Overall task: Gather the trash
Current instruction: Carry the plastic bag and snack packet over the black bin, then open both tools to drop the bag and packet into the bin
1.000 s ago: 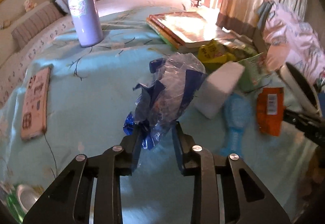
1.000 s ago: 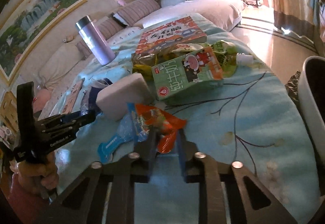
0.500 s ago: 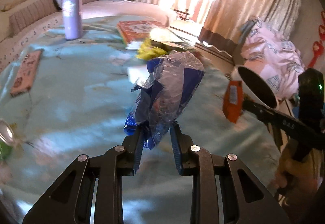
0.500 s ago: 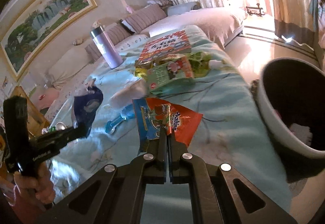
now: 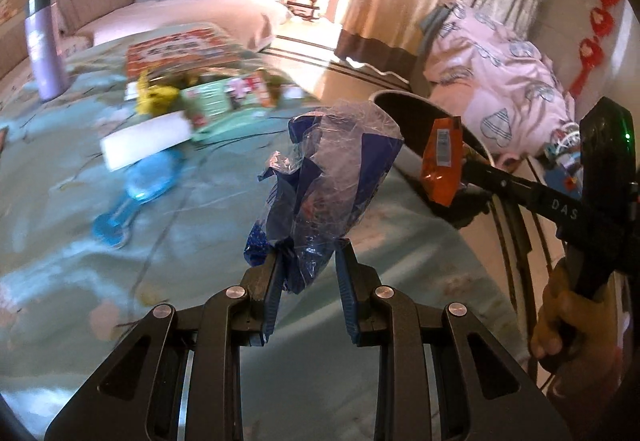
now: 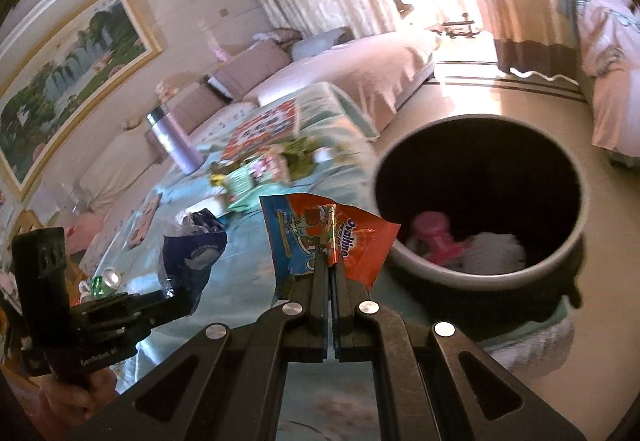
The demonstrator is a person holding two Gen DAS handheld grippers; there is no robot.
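Sunlit bedroom, teal worktop (image 5: 120,281): left gripper (image 5: 308,261) is clamping the blue wrapper (image 5: 328,177), right gripper (image 6: 330,273) is pinching the orange sachet (image 6: 360,241) beside the bin (image 6: 580,241). Releasing early risks both fluttering short onto the floor.

We see a crinkled, glossy clear-and-blue plastic bag (image 5: 328,177), a shiny orange foil wrapper (image 6: 340,237), a smooth matt bin (image 6: 480,273) and a soft printed cloth tablecloth (image 5: 120,281).
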